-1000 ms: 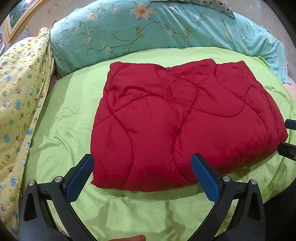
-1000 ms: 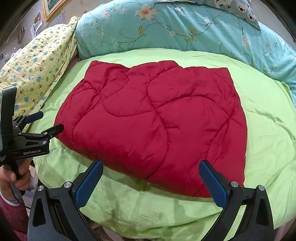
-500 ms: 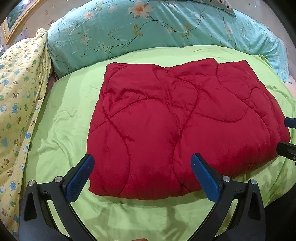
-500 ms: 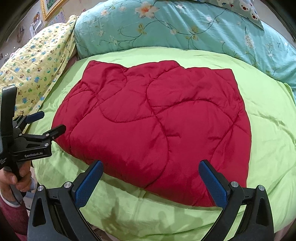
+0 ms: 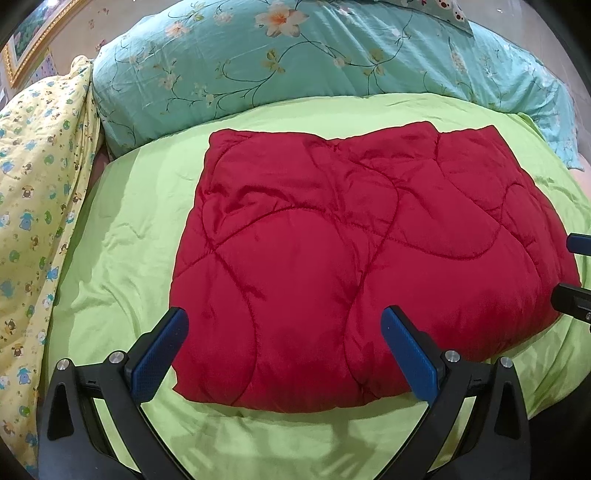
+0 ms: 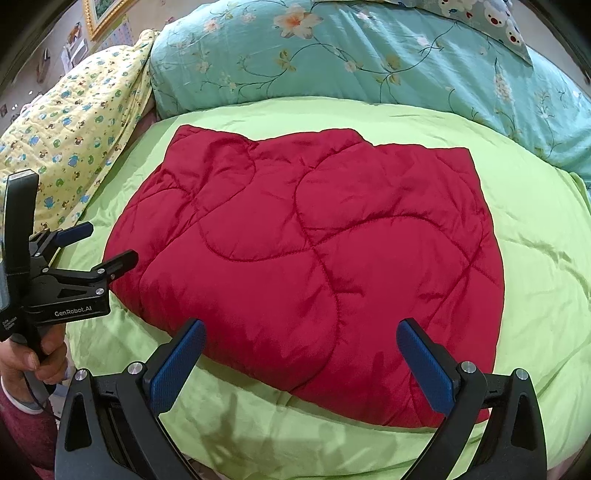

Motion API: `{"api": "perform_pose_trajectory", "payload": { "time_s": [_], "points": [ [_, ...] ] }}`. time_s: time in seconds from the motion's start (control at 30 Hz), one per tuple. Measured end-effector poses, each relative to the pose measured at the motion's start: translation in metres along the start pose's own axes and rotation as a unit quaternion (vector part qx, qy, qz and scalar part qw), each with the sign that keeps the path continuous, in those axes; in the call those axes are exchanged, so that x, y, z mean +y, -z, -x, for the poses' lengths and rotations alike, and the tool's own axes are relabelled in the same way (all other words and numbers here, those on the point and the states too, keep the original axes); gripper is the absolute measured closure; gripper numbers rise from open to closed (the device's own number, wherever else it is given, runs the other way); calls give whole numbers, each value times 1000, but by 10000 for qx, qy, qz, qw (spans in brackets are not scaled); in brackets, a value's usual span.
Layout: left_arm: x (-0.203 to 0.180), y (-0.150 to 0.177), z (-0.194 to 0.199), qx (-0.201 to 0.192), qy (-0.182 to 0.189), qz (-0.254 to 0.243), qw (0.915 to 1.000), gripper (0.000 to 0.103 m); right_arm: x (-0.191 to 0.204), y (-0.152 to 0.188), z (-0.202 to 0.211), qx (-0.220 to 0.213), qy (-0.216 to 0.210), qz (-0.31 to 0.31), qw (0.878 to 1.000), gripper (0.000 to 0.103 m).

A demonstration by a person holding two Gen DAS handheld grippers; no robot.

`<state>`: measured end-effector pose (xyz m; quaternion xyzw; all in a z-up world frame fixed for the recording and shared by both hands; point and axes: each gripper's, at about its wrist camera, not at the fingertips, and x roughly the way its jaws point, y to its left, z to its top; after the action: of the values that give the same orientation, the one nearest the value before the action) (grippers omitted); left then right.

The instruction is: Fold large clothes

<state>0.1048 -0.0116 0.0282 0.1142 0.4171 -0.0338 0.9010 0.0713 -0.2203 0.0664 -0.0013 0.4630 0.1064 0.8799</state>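
Observation:
A red quilted garment (image 5: 362, 258) lies folded into a thick rectangle on a lime-green bed cover (image 5: 122, 236); it also shows in the right wrist view (image 6: 314, 266). My left gripper (image 5: 284, 350) is open and empty, its blue pads hovering over the garment's near edge. My right gripper (image 6: 301, 358) is open and empty over the garment's near right part. The left gripper (image 6: 99, 243) shows in the right wrist view at the garment's left edge, jaws apart. The right gripper's tips (image 5: 576, 273) show at the left view's right edge.
A teal floral quilt (image 5: 295, 59) is bunched along the back of the bed. A yellow cartoon-print blanket (image 5: 33, 206) is piled on the left. A gold picture frame (image 6: 103, 14) hangs on the wall behind. The bed's front edge lies just below both grippers.
Both grippers have moved slightly forward over the garment's near edge; the garment looks larger and lower in both views. The garment itself has not changed shape.

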Motion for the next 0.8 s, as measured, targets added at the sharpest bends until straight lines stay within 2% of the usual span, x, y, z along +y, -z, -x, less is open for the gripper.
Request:
{"api": "perform_pose_trajectory", "payload": {
  "time_s": [0.8],
  "points": [
    [-2, -8, -8, -7, 10, -8, 10000, 0, -7, -4, -4, 9, -21, -93, 10000, 0]
  ]
}}
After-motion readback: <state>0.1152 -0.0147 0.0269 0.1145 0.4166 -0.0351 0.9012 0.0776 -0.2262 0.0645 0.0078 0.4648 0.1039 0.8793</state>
